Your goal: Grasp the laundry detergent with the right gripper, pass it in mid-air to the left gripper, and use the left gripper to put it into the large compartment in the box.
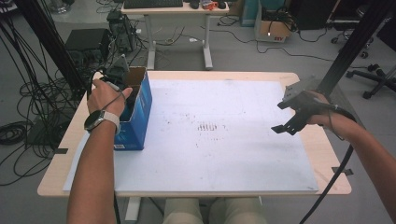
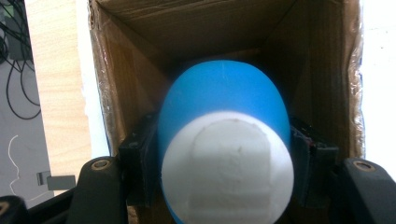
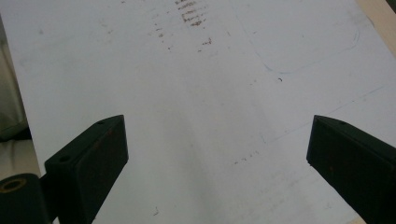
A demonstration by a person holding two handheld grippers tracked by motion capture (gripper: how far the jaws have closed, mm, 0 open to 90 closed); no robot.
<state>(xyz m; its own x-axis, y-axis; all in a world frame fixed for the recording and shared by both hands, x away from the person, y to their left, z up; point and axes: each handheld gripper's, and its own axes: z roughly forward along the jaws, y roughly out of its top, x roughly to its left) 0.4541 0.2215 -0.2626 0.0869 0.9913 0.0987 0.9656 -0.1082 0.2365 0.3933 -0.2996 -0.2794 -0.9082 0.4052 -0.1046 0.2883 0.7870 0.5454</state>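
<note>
Left edge of table: open cardboard box [image 1: 135,116], blue outside, brown inside. Left gripper [image 1: 122,81] is lowered into its mouth, tips hidden from above. Left gripper view: jaws clamped on a blue, white-ended rounded object [image 2: 224,154] inside the box; its lower edge cut off. Centre: white board [image 1: 210,140], faint smudges. Right: right gripper [image 1: 284,127] hovering over the board, jaws wide apart, holding nothing.
</note>
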